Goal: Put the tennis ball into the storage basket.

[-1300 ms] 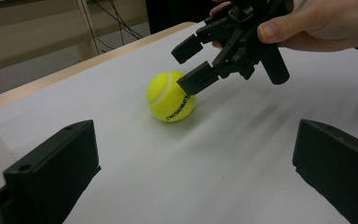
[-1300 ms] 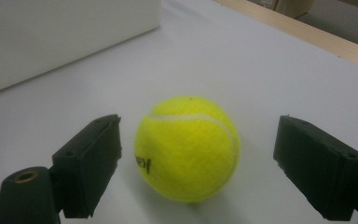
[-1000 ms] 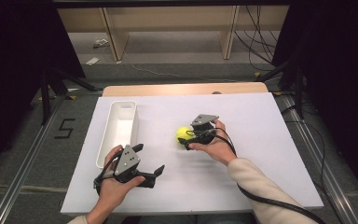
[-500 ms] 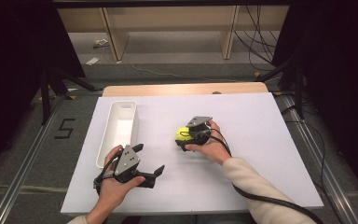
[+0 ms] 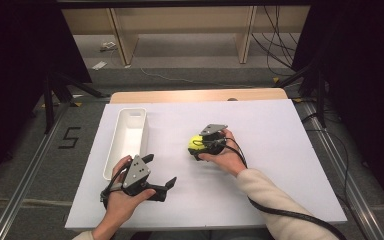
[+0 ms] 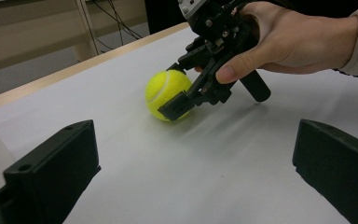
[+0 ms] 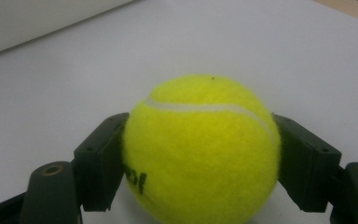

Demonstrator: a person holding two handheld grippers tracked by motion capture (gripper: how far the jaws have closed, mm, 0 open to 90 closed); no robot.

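Observation:
A yellow-green tennis ball point(image 5: 194, 143) rests on the white table top near its middle. My right gripper point(image 5: 200, 148) is shut on it, one black jaw pressed against each side of the ball point(image 7: 200, 149). The left gripper view shows the same ball point(image 6: 167, 93) held low on the table by the right hand and its gripper point(image 6: 177, 95). My left gripper point(image 5: 159, 171) lies near the table's front left, open, with its two jaws wide apart and nothing between them point(image 6: 191, 177). It points toward the ball.
A long white tray point(image 5: 125, 150) stands lengthwise at the left of the table, just beyond my left hand. A wooden strip point(image 5: 200, 95) runs along the far edge. The right gripper's cable point(image 5: 280, 212) trails off the front right.
The right gripper and the ball have shifted a little to the left. The left gripper has stayed in place.

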